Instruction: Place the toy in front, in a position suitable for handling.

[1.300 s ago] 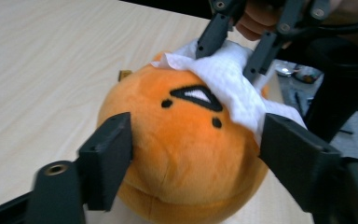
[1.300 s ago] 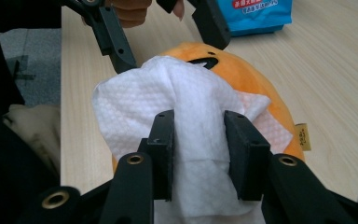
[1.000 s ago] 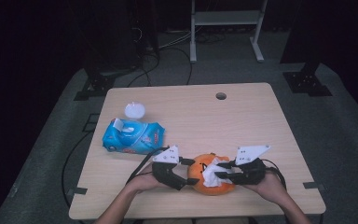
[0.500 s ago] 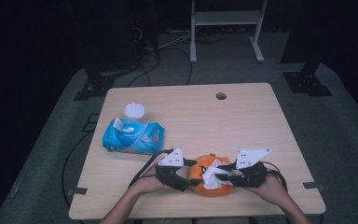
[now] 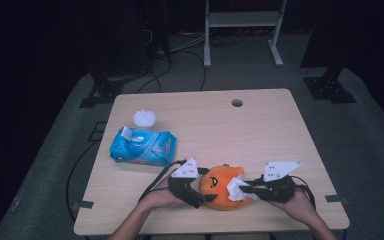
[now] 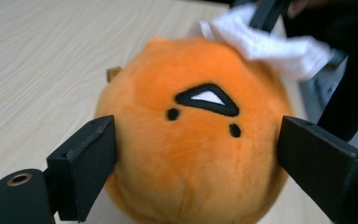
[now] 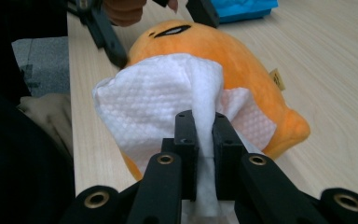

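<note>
Here, orange plush toy [image 5: 221,187] lay near table [image 5: 280,130] front edge. Left gripper [image 6: 193,154] jaws, just widened, straddled toy's sides. Right gripper [image 7: 204,140] just clamped white wipe [image 7: 158,100] against toy.

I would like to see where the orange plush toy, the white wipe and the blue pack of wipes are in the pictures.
orange plush toy [image 6: 191,154]: left gripper view, on its orange front below the face.
white wipe [image 7: 154,100]: right gripper view, on its spread quilted part.
blue pack of wipes [image 5: 147,150]: high view, on the blue wrapper's top.
</note>
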